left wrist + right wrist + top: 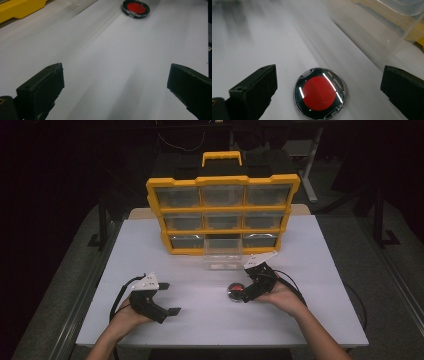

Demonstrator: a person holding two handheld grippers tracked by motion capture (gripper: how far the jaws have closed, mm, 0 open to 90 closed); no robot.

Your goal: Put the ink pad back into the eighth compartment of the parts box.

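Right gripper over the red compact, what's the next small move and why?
Probably lower the right gripper a little and close on the round red compact. Its jaws stand wide open on either side of the compact, which lies flat on the table, untouched. The clear drawer is pulled out close by.

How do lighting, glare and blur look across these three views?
High view: dark surroundings, white table brightly lit, fairly sharp. Left gripper view: far edge soft, streaky. Right gripper view: white glare streaks on the round red-centred black case; clear plastic drawer blurred.
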